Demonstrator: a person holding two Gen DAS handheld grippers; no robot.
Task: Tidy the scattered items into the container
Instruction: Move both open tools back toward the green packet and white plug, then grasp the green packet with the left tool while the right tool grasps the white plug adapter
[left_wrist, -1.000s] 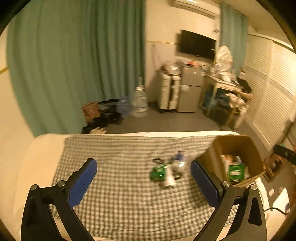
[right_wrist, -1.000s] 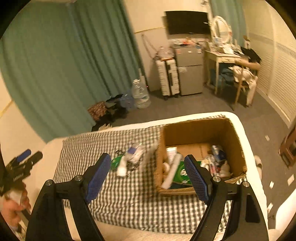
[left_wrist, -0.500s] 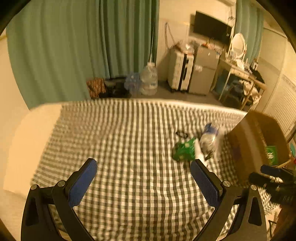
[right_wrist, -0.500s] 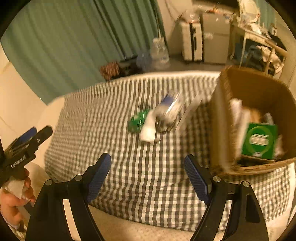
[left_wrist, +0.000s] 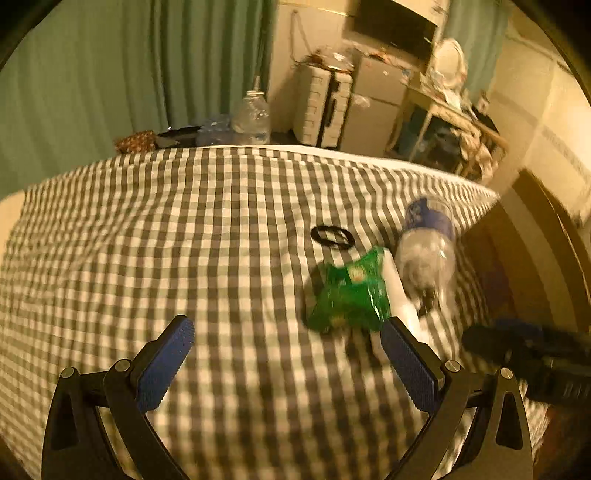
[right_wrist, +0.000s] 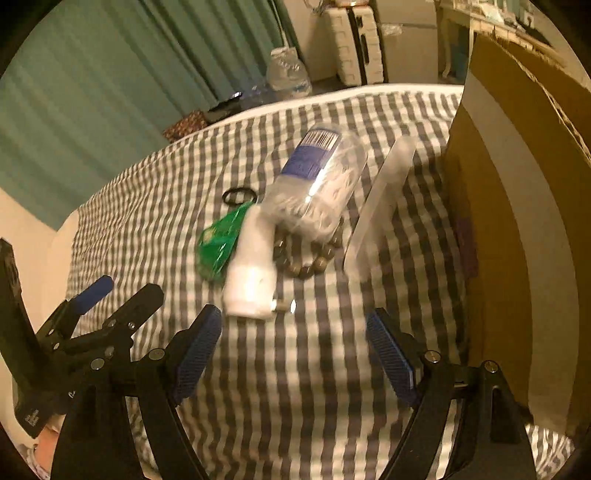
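A small heap of items lies on the checked cloth (right_wrist: 303, 387): a green packet (right_wrist: 218, 243), a white tube (right_wrist: 251, 266), a clear bottle with a blue label (right_wrist: 317, 184), a bead bracelet (right_wrist: 310, 262), a black hair tie (right_wrist: 238, 195) and a clear flat strip (right_wrist: 380, 206). The cardboard box (right_wrist: 517, 229) stands right of them. My right gripper (right_wrist: 295, 354) is open and empty, just short of the tube. My left gripper (left_wrist: 284, 362) is open and empty, left of the green packet (left_wrist: 349, 291); the bottle (left_wrist: 424, 251) and hair tie (left_wrist: 332, 236) lie beyond.
The left gripper also shows at the lower left of the right wrist view (right_wrist: 92, 317). The right gripper shows at the right edge of the left wrist view (left_wrist: 532, 354). Beyond the bed are green curtains (left_wrist: 110, 81), water jugs (left_wrist: 251, 118), a white drawer unit (left_wrist: 321, 103) and a cluttered desk (left_wrist: 454, 110).
Both grippers have come down and forward toward the heap of items. The items now look much larger, and the box has slid to the right edge of both views.
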